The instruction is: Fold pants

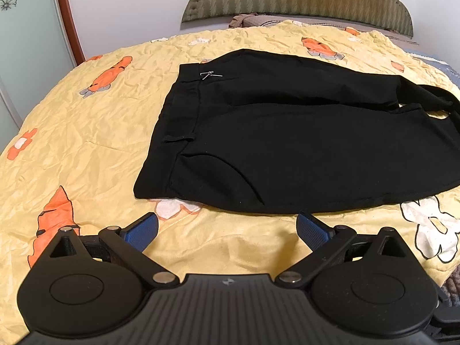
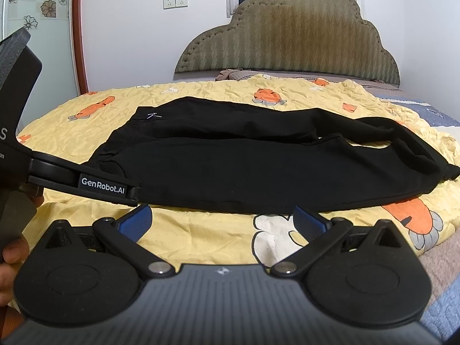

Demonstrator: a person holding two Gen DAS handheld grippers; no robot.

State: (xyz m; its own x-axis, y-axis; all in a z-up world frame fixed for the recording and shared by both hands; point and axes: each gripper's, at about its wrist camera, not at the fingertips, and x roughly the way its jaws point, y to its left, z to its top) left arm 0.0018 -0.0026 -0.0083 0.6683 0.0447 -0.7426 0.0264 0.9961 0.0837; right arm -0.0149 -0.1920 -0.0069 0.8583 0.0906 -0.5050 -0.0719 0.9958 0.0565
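On yellow carrot-print bedding [image 1: 86, 132], black fabric pants [image 1: 287, 143] lay flat, best gripped at the near edge by both empty, wide-open grippers, left [image 1: 227, 230] and right [image 2: 221, 220].

Each wrist camera looks low along its spread blue-padded fingers, close over a crumpled yellow carrot-print bedspread [image 1: 86, 132], toward a padded olive headboard [image 2: 287, 37]. Both views share folded black pants [image 1: 287, 132] just beyond the fingertips.
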